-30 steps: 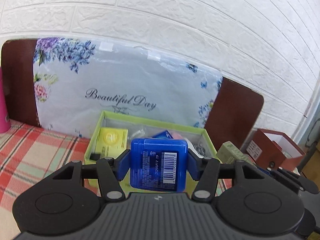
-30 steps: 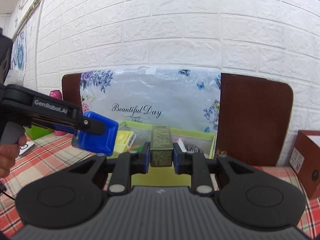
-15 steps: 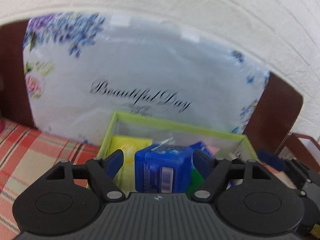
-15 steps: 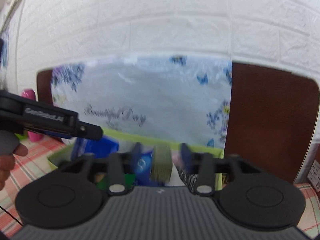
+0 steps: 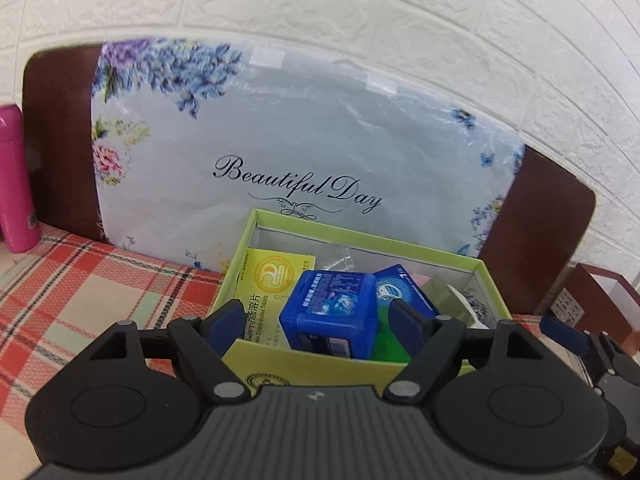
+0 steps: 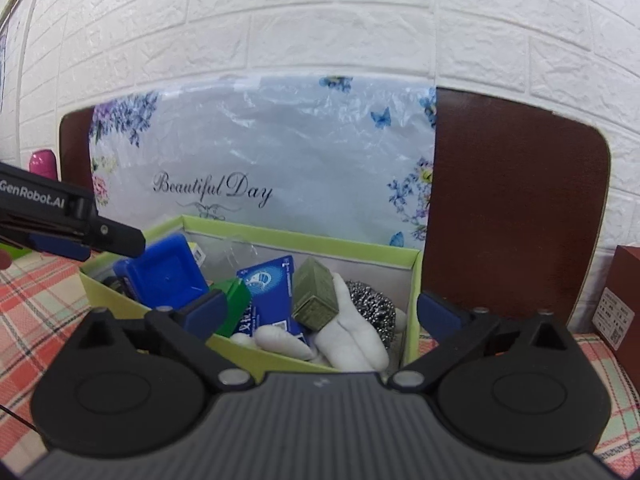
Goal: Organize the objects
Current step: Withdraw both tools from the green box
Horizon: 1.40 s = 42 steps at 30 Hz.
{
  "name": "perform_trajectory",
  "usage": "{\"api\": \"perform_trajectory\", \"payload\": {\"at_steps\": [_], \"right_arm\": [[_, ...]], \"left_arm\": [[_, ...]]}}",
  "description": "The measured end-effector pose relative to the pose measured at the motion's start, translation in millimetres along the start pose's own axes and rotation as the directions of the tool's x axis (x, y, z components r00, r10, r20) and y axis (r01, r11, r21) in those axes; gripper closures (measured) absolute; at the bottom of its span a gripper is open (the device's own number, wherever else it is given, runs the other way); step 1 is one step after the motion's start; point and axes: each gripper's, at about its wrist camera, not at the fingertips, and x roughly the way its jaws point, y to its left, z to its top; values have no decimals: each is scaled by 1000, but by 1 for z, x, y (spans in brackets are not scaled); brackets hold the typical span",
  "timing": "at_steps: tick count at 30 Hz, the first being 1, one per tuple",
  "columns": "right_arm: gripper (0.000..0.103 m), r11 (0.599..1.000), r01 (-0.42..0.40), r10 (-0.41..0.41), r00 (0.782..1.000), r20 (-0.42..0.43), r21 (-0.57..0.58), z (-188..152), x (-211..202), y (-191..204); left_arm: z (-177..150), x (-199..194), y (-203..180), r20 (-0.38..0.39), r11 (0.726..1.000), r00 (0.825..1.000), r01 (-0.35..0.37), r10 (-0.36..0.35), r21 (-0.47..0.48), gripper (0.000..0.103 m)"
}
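Observation:
A lime-green open box [image 5: 320, 364] [image 6: 256, 354] stands on the plaid tablecloth against a floral "Beautiful Day" board. Inside lie a blue plastic case [image 5: 330, 320] [image 6: 164, 276], an olive-green small box [image 6: 314, 298] tilted on a white glove [image 6: 352, 336], a yellow medicine box [image 5: 274, 280], a blue carton [image 6: 266, 292], a green block [image 6: 234, 306] and a steel scourer [image 6: 370, 306]. My left gripper [image 5: 318, 320] is open and empty just over the box's near wall, the blue case between its spread fingers. My right gripper [image 6: 320, 312] is open and empty above the box.
A pink bottle [image 5: 16, 178] stands at the far left by the wall. A dark-red box [image 5: 596, 300] [image 6: 626, 300] stands at the right. A brown board [image 6: 516, 208] leans on the white brick wall behind the green box.
Both grippers moved over the green box and opened. The left one let go of the blue case and the right one let go of the olive box; both now lie in the box.

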Motion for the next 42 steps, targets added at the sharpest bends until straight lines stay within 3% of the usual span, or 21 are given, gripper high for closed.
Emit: {"api": "perform_trajectory", "payload": {"at_steps": [9, 15, 20, 28, 42], "right_arm": [[0, 998, -13, 16, 998, -62, 54, -7, -72, 1], [0, 998, -4, 11, 994, -105, 62, -29, -113, 10], [0, 999, 13, -7, 993, -121, 51, -45, -141, 19], [0, 997, 55, -48, 990, -130, 51, -62, -171, 25], [0, 996, 62, -52, 990, -128, 69, -67, -184, 27]], "left_arm": [[-37, -74, -30, 3, 993, 995, -97, 97, 66, 18], [-73, -99, -37, -58, 991, 993, -96, 102, 88, 18], [-98, -122, -43, -57, 987, 992, -105, 112, 120, 18], [-124, -139, -41, -78, 985, 986, -136, 145, 110, 18], [-133, -147, -40, -64, 984, 987, -139, 147, 113, 18]]}}
